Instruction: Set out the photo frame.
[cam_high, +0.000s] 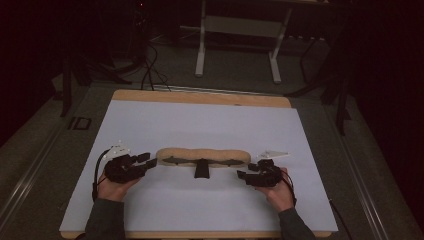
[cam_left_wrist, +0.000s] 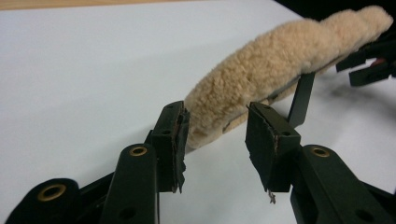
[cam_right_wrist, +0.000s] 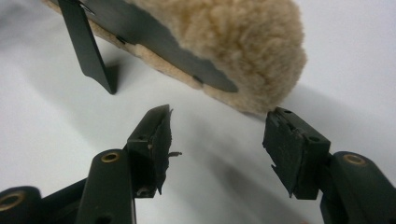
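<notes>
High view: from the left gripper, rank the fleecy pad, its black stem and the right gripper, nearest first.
From the left gripper:
1. Fleecy pad, its left end right at the open jaws.
2. Black stem, under the pad's middle, pointing toward the person.
3. Right gripper, past the pad's right end, jaws open.

L claw (cam_high: 150, 160) & R claw (cam_high: 243, 174) both gaping, pointing inward.
</notes>
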